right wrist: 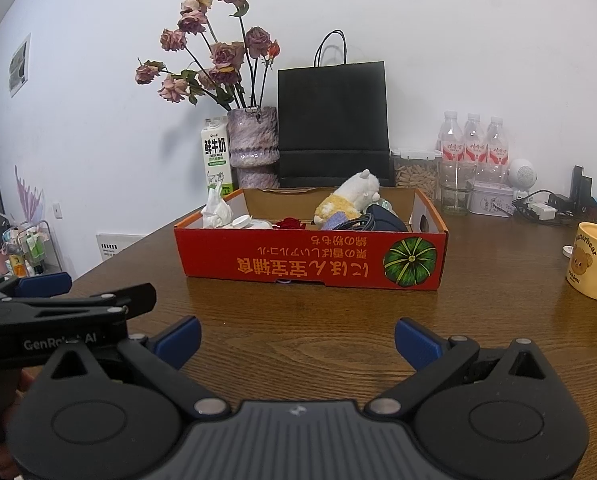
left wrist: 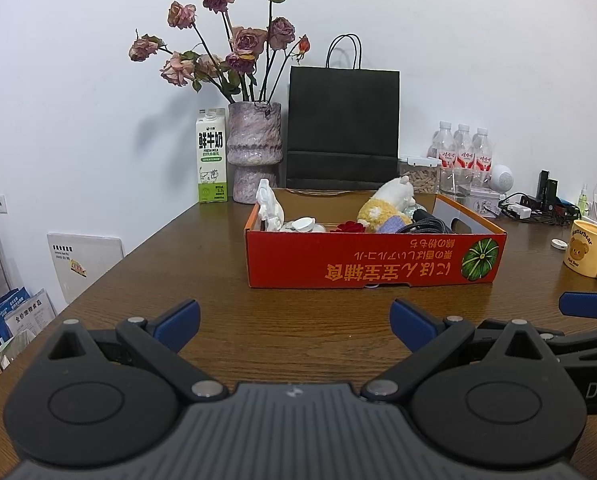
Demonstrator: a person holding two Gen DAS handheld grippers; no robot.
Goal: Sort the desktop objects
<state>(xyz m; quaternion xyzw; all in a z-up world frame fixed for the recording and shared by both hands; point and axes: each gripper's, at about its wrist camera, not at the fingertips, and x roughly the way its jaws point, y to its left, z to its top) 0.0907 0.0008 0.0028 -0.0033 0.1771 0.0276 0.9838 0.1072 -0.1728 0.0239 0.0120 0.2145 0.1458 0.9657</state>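
Both grippers, left gripper (left wrist: 294, 322) and right gripper (right wrist: 297, 338), hover spread wide and empty, the red box (left wrist: 374, 260) straight ahead, its long side facing them, about equally near.

Bare worktop (left wrist: 298, 316) lies between both claws and the red cardboard box (left wrist: 374, 260); approach path unobstructed. Box open-topped, entry from above. Yellow mug (left wrist: 590, 254) stands right of the box; gap between. Vase (left wrist: 253, 152), black paper bag (left wrist: 343, 124), water bottles (left wrist: 462, 146) line the wall behind.

Vase of dried roses (left wrist: 253, 148), black paper bag (left wrist: 343, 124).
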